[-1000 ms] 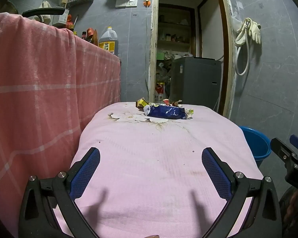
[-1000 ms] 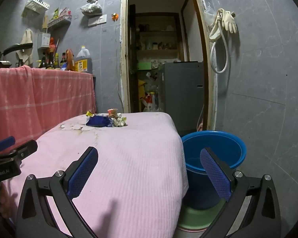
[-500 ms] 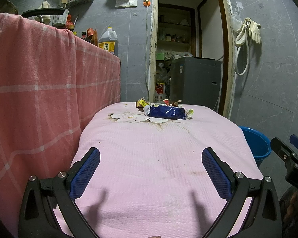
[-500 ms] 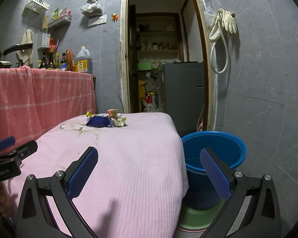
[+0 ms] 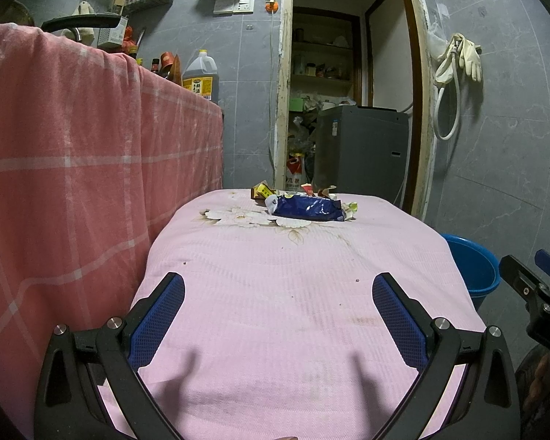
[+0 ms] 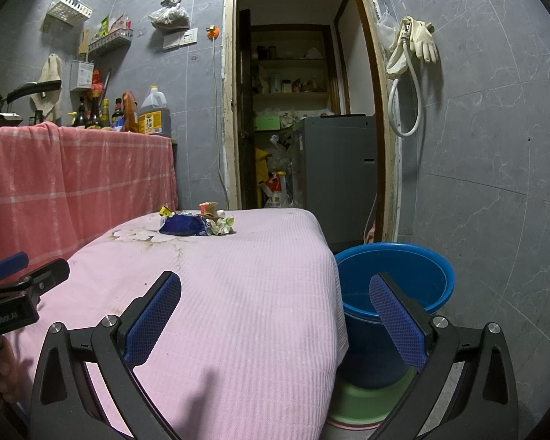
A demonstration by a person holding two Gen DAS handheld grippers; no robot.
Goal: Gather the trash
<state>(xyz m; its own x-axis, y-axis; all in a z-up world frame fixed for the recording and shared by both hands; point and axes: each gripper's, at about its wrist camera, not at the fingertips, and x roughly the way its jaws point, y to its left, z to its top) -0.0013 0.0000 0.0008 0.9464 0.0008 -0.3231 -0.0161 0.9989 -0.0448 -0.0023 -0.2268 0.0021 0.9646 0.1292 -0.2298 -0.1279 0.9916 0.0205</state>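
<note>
You are holding the left gripper [image 5: 277, 306] level over the near end of the pink cloth [image 5: 275, 286], jaws spread wide and gripping nothing. You are aiming the right gripper [image 6: 275, 306], equally spread and unloaded, past the cloth's right edge toward the blue bucket [image 6: 432, 275]. The wrappers [image 5: 306, 207] are lying at the far end, well apart from both.

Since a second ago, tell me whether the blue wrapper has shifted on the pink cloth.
No. The blue wrapper lies at the same spot against the flower print on the pink cloth.
</note>
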